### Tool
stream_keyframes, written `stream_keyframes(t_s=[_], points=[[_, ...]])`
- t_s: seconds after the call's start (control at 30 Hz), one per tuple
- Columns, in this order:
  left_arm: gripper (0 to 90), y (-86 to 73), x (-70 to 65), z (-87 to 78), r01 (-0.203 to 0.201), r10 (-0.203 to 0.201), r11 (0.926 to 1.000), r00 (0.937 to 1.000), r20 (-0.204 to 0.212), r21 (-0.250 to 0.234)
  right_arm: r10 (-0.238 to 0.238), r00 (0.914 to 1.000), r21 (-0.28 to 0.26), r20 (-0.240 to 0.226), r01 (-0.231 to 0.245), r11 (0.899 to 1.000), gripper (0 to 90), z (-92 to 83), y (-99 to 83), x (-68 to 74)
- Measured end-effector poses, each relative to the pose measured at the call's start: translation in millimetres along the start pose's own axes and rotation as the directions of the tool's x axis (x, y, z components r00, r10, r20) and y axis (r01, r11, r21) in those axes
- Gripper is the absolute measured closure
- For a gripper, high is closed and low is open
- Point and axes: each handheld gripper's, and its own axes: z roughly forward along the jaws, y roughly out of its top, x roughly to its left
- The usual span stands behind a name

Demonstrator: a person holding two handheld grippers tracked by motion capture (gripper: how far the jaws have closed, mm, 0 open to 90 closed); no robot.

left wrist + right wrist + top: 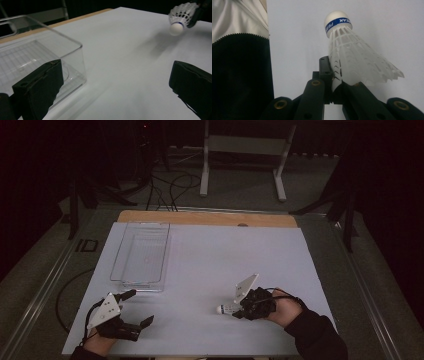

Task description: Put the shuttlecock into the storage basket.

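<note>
A white shuttlecock (226,309) with a blue band round its cork hangs just above the white table sheet (225,250), cork pointing left. My right gripper (241,310) is shut on the edge of its skirt. In the right gripper view the jaws of my right gripper (334,83) pinch the shuttlecock (352,55) by its feathered skirt. My left gripper (139,308) rests at the table's front left, open, with nothing between its fingers. The left gripper view shows my left gripper (115,86) with its jaws wide apart and the shuttlecock (180,17) far off at the upper right.
A clear plastic box (142,254) stands on the left half of the table, just beyond my left gripper, its near corner (75,62) close to the left jaw. A wooden strip (207,217) borders the table's far edge. Beyond it, a white frame (245,150) and cables lie on the floor.
</note>
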Motion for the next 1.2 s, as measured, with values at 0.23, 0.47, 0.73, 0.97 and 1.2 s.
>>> stream_keyframes(t_s=[0.23, 0.47, 0.73, 0.97, 1.2], points=[[0.1, 27.6, 2.5, 2.3, -0.067, 0.064, 0.9940, 0.9971, 0.042, 0.086, -0.008, 1.0000, -0.003, 0.006, 0.008, 1.000, 89.9, -0.9, 2.8, 1.5], [0.1, 51.2, 1.9, 7.9, -0.135, 0.126, 0.9795, 0.9897, 0.069, 0.150, 0.008, 1.0000, -0.002, -0.003, -0.008, 1.000, 89.9, -0.3, 3.4, -0.1], [0.1, 77.2, -1.3, 16.7, -0.181, 0.162, 0.9691, 0.9792, 0.122, 0.167, 0.012, 0.9999, -0.012, -0.007, -0.012, 1.000, 89.9, -0.8, 2.3, -0.9], [0.1, 92.8, -7.5, 26.0, -0.235, 0.200, 0.9513, 0.9631, 0.181, 0.200, 0.014, 0.9999, -0.011, -0.009, -0.014, 1.000, 89.8, 0.8, 2.2, -0.9], [0.1, 107.5, -12.4, 34.7, -0.271, 0.226, 0.9375, 0.9513, 0.210, 0.219, 0.015, 0.9998, -0.007, -0.015, -0.015, 1.000, 89.9, 1.1, 2.8, -1.7]])
